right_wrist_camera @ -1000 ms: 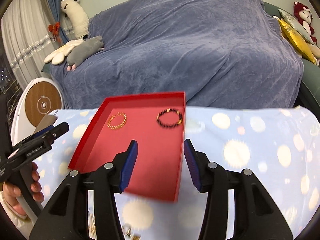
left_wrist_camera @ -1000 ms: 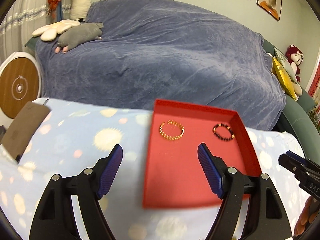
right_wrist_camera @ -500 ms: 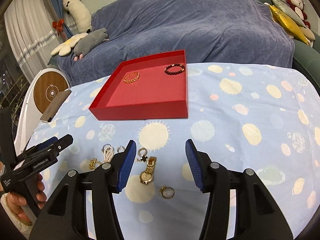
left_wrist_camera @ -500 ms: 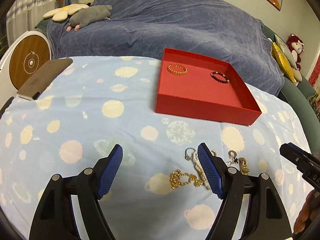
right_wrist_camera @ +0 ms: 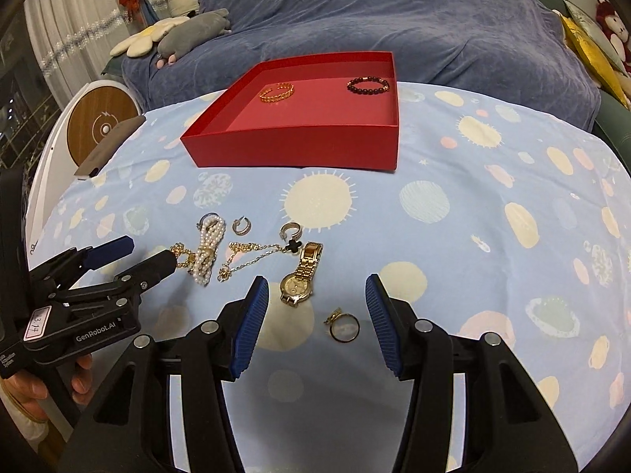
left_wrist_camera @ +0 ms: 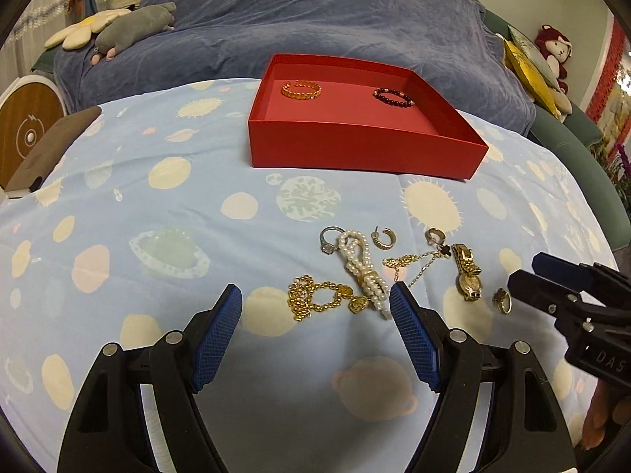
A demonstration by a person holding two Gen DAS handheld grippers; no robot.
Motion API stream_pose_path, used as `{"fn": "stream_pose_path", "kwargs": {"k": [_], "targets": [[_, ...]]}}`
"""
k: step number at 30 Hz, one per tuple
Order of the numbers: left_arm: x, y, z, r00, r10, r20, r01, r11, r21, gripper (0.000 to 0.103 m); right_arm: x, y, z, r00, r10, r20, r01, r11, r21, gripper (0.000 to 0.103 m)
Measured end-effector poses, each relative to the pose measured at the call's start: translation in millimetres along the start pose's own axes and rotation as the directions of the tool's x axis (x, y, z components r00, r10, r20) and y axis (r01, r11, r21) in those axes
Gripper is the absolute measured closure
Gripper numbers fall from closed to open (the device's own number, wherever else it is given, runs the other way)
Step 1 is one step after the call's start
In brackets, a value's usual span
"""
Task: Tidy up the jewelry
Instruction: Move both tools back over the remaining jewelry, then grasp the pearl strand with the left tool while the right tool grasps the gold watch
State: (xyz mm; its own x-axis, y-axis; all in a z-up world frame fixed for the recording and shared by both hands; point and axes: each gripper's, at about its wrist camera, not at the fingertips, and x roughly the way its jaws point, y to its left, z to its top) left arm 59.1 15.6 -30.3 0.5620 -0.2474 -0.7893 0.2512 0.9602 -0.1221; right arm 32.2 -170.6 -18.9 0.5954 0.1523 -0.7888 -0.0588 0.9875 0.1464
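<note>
A red tray (left_wrist_camera: 355, 153) (right_wrist_camera: 295, 149) holds a gold bangle (left_wrist_camera: 301, 89) (right_wrist_camera: 277, 92) and a dark bead bracelet (left_wrist_camera: 393, 98) (right_wrist_camera: 367, 85). In front of it lies loose jewelry: a pearl strand (left_wrist_camera: 361, 266) (right_wrist_camera: 208, 246), a gold chain (left_wrist_camera: 315, 299), a thin necklace with a black clover (right_wrist_camera: 268, 254), hoop earrings (left_wrist_camera: 384, 238), a gold watch (left_wrist_camera: 467, 272) (right_wrist_camera: 301, 276) and a gold ring (right_wrist_camera: 344, 327) (left_wrist_camera: 503, 300). My left gripper (left_wrist_camera: 315, 315) (right_wrist_camera: 152, 254) hangs open just before the gold chain. My right gripper (right_wrist_camera: 317, 307) (left_wrist_camera: 532, 276) is open near the watch and ring, holding nothing.
The jewelry lies on a light blue cloth with sun and planet prints (left_wrist_camera: 157, 216). A brown flat object (left_wrist_camera: 51, 149) sits at the left edge beside a round wood-faced device (right_wrist_camera: 98, 126). Behind is a sofa under a blue-grey throw (left_wrist_camera: 335, 19) with plush toys (left_wrist_camera: 130, 27).
Both grippers have pulled back from over the tray and sunk toward the cloth; the loose jewelry has come into view between and ahead of the fingers. Nothing was picked up.
</note>
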Motion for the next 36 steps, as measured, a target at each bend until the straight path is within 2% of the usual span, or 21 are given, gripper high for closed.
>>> {"fn": "stream_pose_path", "kwargs": {"k": [9, 13, 18, 21, 23, 26, 36], "targets": [[11.1, -19.1, 6.9, 1.0, 0.0, 0.014, 0.0, 1.0, 0.029, 0.029, 3.4, -1.6, 2.6, 1.0, -0.024, -0.002, 0.024, 1.0, 0.017, 0.053], [21.6, -24.8, 11.6, 1.0, 0.009, 0.011, -0.01, 0.999, 0.035, 0.042, 6.6, -13.1, 3.2, 1.0, -0.018, -0.013, 0.019, 0.998, 0.066, 0.053], [34.8, -29.1, 10.6, 1.0, 0.012, -0.025, -0.012, 0.999, 0.036, 0.052, 7.0, -20.3, 2.1, 1.0, -0.026, -0.017, 0.028, 0.996, 0.079, 0.053], [39.0, -34.7, 8.0, 0.999, 0.014, -0.036, -0.012, 0.998, 0.055, 0.062, 7.4, -21.9, 1.8, 0.999, -0.028, -0.019, 0.029, 0.996, 0.082, 0.053], [38.6, -37.1, 6.0, 0.999, 0.019, -0.032, -0.017, 0.997, 0.072, 0.075, 8.4, -22.6, 1.9, 0.999, -0.026, -0.022, 0.028, 0.996, 0.082, 0.053], [37.7, -37.0, 5.3, 0.999, 0.014, -0.035, -0.012, 0.997, 0.072, 0.087, 10.9, -20.1, 0.8, 0.999, -0.023, -0.029, 0.025, 0.997, 0.073, 0.053], [20.5, -18.1, 11.4, 1.0, -0.004, -0.014, 0.004, 1.0, 0.006, 0.09, 24.1, -3.6, -1.2, 0.999, 0.002, -0.053, 0.0, 0.999, 0.04, 0.053]]}}
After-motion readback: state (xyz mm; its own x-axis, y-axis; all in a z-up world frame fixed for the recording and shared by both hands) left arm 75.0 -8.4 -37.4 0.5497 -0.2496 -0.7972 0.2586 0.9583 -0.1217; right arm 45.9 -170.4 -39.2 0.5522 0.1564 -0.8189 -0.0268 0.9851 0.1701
